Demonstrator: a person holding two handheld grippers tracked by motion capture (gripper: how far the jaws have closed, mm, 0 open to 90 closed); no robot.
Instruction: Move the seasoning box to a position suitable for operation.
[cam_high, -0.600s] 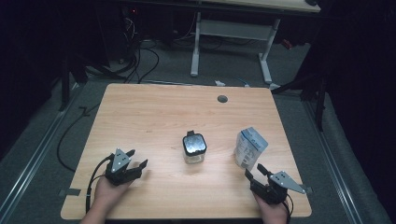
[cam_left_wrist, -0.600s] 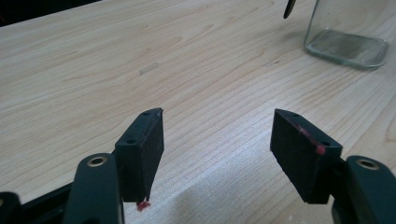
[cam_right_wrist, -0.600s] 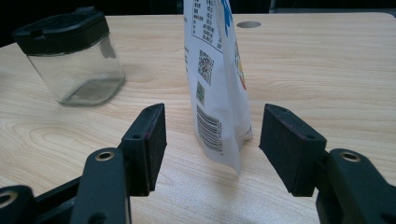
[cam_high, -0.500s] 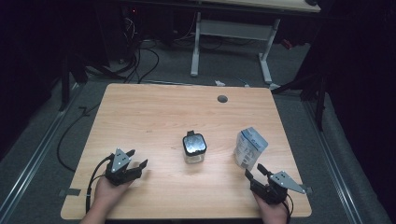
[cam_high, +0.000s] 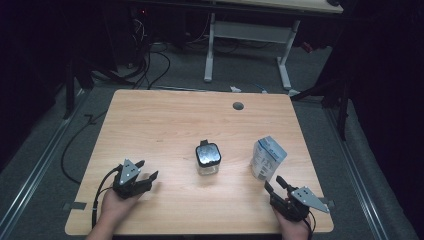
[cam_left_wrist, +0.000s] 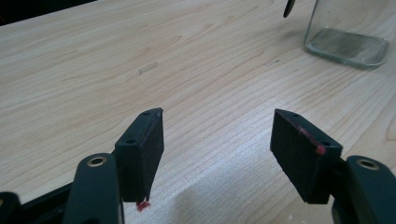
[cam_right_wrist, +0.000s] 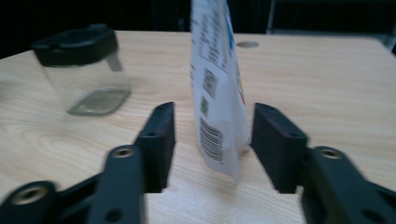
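A square glass jar (cam_high: 208, 159) with a black lid stands upright in the middle of the wooden table (cam_high: 170, 120). To its right stands a white and blue pouch (cam_high: 267, 159). My left gripper (cam_high: 147, 169) rests near the front left edge, open and with nothing between its jaws, well left of the jar. In the left gripper view the pads (cam_left_wrist: 144, 149) stand wide apart over bare wood, with the jar's base (cam_left_wrist: 348, 35) far off. My right gripper (cam_high: 273, 182) sits just in front of the pouch, open. In the right gripper view the pouch (cam_right_wrist: 217, 70) rises between the jaw tips without the pads pressing on it, and the jar (cam_right_wrist: 84, 70) stands to the left.
A round cable hole (cam_high: 238, 106) lies near the table's far edge. Beyond the table are a white desk frame (cam_high: 247, 35) and loose cables (cam_high: 150, 65) on the grey floor. The table's front edge runs close under both hands.
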